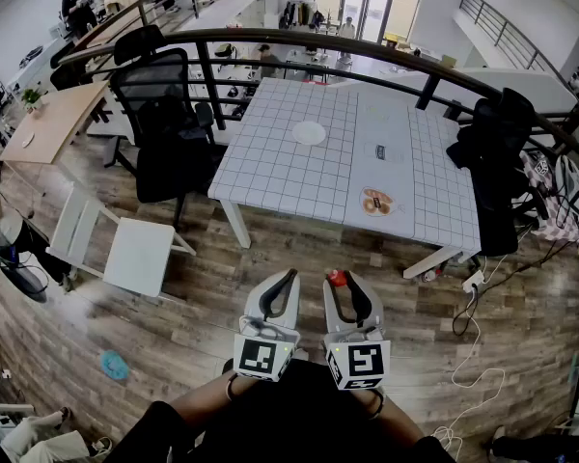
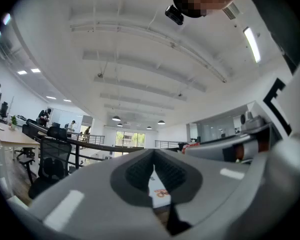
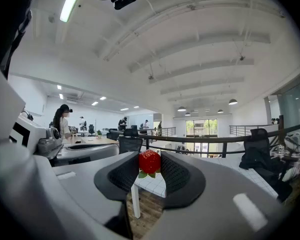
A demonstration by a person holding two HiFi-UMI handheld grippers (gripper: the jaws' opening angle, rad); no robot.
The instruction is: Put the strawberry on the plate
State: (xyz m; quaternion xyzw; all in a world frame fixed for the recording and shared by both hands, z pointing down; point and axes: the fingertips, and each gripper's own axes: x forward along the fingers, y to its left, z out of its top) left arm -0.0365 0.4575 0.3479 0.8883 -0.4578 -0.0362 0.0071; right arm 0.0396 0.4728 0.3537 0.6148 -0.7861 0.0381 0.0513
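A red strawberry with green leaves sits pinched at the tips of my right gripper, held low over the wooden floor, well short of the table. In the right gripper view the strawberry is pressed between both dark pads of the right gripper. A small white plate lies on the white gridded table, toward its far side. My left gripper hangs beside the right one, its jaws together with nothing in them; the left gripper view shows only a thin slit between that left gripper's pads.
A round doughnut-printed item and a small dark object also lie on the table. Black office chairs stand at its left and right ends. A white side table stands on the floor at left; cables trail at right.
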